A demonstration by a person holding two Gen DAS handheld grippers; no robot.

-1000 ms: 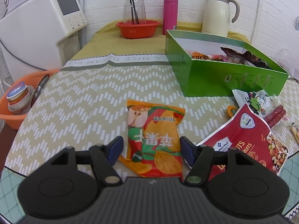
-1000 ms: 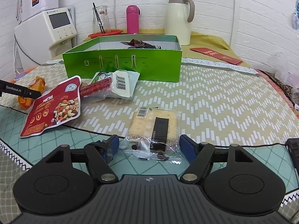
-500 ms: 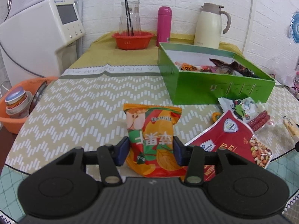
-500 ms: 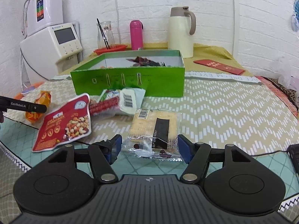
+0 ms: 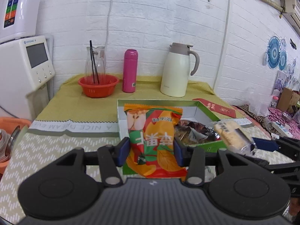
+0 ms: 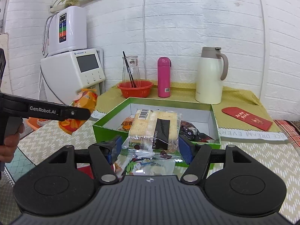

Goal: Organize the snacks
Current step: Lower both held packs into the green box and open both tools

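The left gripper is pinching an orange and green snack bag between its blue pads, the jaws standing about half closed and pressing on the bag's two sides. The bag is hanging clear of the table, its printed face turned toward the camera with the lettering upside down, and in the left wrist view it is sitting in front of the near left corner of the green box. The right gripper is clamping a clear packet of crackers across its lower part, the blue pads pushing in on both edges, with the barcode end pointing up and away. That packet is likewise lifted off the table and is showing in front of the box's open top in the right wrist view. From the left wrist view the same packet is appearing at the right, tilted, just beside the box's near right end. Inside the green box several dark and red wrapped snacks are lying against the right side, and an orange wrapper is peeking out behind the crackers. Below the right gripper more small packets are lying on the patterned tablecloth. Behind the box an orange basket, a pink bottle and a cream jug are standing along the white brick wall.
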